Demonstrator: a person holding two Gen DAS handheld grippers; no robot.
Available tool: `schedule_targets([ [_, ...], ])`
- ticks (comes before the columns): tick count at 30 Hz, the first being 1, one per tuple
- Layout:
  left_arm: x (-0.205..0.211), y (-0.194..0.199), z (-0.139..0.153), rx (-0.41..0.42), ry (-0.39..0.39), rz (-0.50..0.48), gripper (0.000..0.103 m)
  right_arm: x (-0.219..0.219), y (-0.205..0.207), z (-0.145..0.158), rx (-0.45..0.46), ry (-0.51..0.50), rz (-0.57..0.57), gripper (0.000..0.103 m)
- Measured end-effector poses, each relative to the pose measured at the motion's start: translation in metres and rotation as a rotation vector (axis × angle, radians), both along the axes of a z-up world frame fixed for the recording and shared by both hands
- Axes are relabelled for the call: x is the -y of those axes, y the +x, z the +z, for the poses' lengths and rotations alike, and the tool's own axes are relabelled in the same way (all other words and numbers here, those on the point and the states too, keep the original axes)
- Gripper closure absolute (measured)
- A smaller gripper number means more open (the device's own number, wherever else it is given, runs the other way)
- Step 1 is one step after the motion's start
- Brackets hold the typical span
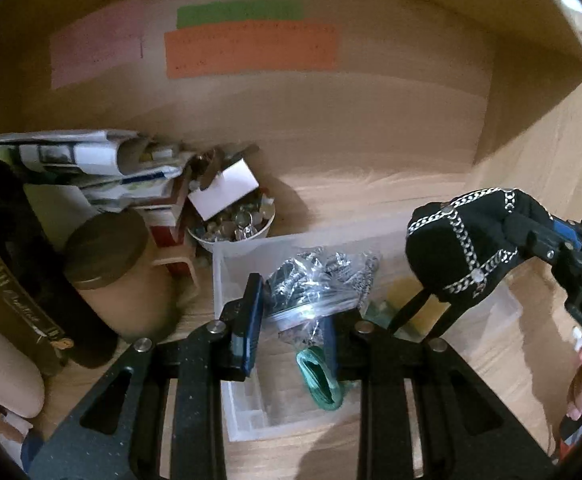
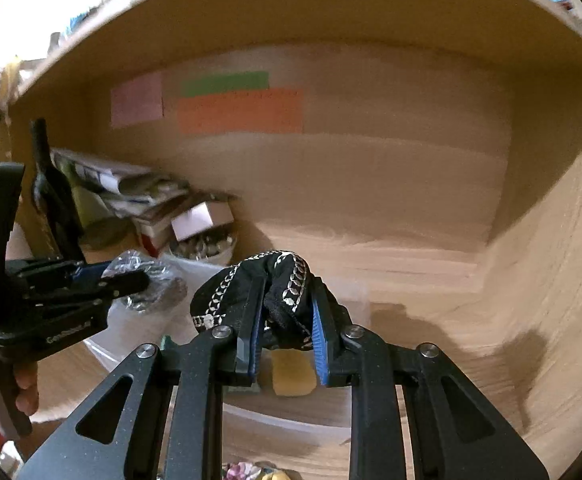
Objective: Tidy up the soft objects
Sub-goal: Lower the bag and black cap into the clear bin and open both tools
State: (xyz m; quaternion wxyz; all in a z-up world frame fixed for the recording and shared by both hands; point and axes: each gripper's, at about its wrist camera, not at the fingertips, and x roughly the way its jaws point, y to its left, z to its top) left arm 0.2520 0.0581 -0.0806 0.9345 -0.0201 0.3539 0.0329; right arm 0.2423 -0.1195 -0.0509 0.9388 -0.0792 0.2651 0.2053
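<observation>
A clear plastic bin (image 1: pixel 227 264) sits on a wooden shelf (image 1: pixel 371 196). Inside it lie a green coil of cord (image 1: pixel 318 376) and a yellow sponge (image 2: pixel 293 374). The left gripper (image 1: pixel 291 322) is closed on a clear zip bag of metal bits (image 1: pixel 315 284), held over the bin. The right gripper (image 2: pixel 285 326) is clamped on a black cloth with silver chain trim (image 2: pixel 279 280), also above the bin, just beside the bag. Behind the bin stands a white bowl (image 1: pixel 233 230) full of small metal pieces, with a white box (image 1: pixel 225 188) tilted on top. To the left are a brown-lidded jar (image 1: pixel 107 248), a dark bottle (image 1: pixel 15 292) and stacked papers (image 1: pixel 83 160). Coloured paper notes (image 1: pixel 251 48) are stuck to the back wall.
</observation>
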Motion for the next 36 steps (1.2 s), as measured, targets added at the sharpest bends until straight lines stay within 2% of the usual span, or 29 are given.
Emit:
schedule_targets([
  [8, 0.006, 0.027, -0.029, -0.082, 0.02, 0.0, 0.076, -0.019, 0.023, -0.033, -0.072, -0.11, 0.008, 0.084],
  [14, 0.012, 0.038, -0.045, -0.126, 0.047, -0.01, 0.076, -0.029, 0.027, -0.051, -0.118, -0.153, 0.043, 0.084],
  [19, 0.008, 0.042, -0.05, -0.153, 0.01, -0.005, 0.075, -0.031, 0.029, -0.058, -0.151, -0.178, 0.059, 0.08],
  [20, 0.006, 0.042, -0.05, -0.157, 0.0, -0.005, 0.073, -0.03, 0.028, -0.057, -0.151, -0.183, 0.053, 0.075],
  [21, 0.005, 0.042, -0.05, -0.158, -0.005, -0.004, 0.071, -0.029, 0.027, -0.057, -0.158, -0.181, 0.058, 0.066],
  [23, 0.003, 0.041, -0.048, -0.154, -0.024, -0.007, 0.063, -0.026, 0.026, -0.055, -0.157, -0.173, 0.054, 0.057],
  [28, 0.006, 0.027, -0.034, -0.109, -0.014, -0.018, 0.047, -0.023, 0.018, -0.049, -0.154, -0.162, 0.069, 0.051],
  [33, 0.015, 0.008, -0.013, -0.045, 0.012, -0.047, 0.033, -0.016, 0.0, -0.033, -0.107, -0.144, 0.08, 0.038],
  [36, 0.018, -0.01, 0.001, 0.008, 0.019, -0.054, 0.021, -0.008, -0.014, -0.019, -0.072, -0.117, 0.087, 0.036],
])
